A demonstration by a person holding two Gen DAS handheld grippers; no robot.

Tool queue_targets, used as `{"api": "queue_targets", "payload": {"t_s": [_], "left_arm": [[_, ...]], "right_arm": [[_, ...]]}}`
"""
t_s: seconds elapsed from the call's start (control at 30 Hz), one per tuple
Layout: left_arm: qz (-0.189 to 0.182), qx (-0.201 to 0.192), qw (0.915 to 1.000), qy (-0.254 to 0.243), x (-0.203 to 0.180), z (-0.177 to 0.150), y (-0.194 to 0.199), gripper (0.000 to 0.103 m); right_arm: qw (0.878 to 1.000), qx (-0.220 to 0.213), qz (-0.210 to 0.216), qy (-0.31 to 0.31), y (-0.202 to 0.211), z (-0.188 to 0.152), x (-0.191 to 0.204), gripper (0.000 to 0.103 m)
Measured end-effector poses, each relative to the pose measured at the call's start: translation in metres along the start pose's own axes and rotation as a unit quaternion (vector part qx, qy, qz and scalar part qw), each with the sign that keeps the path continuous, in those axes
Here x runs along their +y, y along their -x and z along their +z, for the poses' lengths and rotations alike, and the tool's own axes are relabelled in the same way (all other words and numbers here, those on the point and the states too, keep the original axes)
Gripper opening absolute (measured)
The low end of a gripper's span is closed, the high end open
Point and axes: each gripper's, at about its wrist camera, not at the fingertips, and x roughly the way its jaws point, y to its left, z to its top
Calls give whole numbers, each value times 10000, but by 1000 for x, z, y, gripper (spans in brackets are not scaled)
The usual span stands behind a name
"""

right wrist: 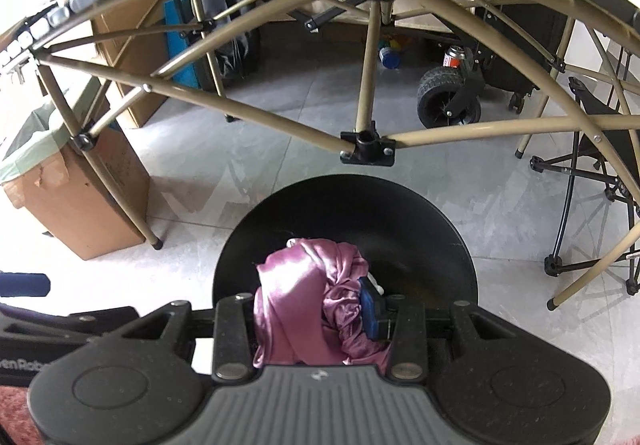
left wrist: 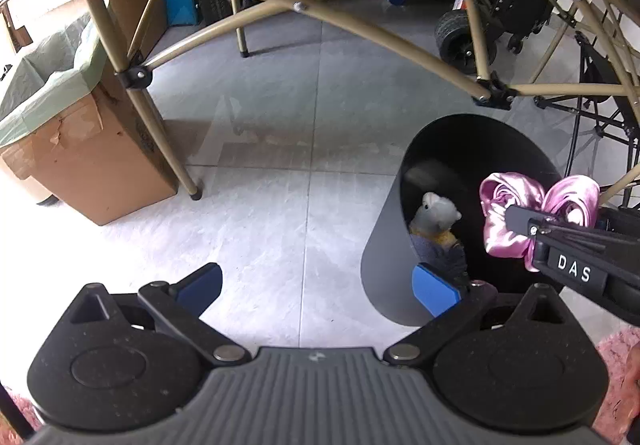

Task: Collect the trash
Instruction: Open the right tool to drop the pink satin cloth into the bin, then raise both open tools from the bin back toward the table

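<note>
Grey floor tiles are surrounding a black bin (left wrist: pixel 472 181); the left gripper (left wrist: pixel 316 285) is hanging released and empty beside it. From the right wrist, the right gripper (right wrist: pixel 316 309) is clenching a pink satin scrunchie (right wrist: pixel 304 285) above the bin's mouth, ideally centring before letting go.

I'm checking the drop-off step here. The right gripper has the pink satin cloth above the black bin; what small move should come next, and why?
Probably open the jaws of the right gripper and let go. The pink satin cloth is clamped between them, and the right wrist view shows it over the mouth of the black bin, where a grey stuffed toy already lies. The left gripper is open and empty.
</note>
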Motion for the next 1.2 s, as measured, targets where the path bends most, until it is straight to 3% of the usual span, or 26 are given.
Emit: {"api": "queue_targets", "payload": {"t_s": [0.73, 0.83, 0.9, 0.97, 1.07, 1.2], "left_arm": [[50, 137, 9999, -25, 4, -3, -7, 103], [56, 151, 9999, -37, 3, -4, -7, 103], [56, 155, 9999, -41, 3, -4, -8, 103], [56, 155, 9999, -39, 3, -4, -8, 103], [64, 163, 9998, -35, 2, -4, -8, 103], [64, 177, 9998, -34, 3, -5, -9, 103]], "right_arm": [[9998, 155, -95, -81, -14, -1, -5, 41], [9997, 161, -117, -148, -14, -2, -7, 59], [9996, 183, -142, -180, -15, -2, -7, 82], [9995, 160, -174, -198, -15, -2, -9, 94], [9993, 181, -246, -223, -16, -2, -9, 103], [9992, 230, -219, -247, -18, -2, -10, 103]]}}
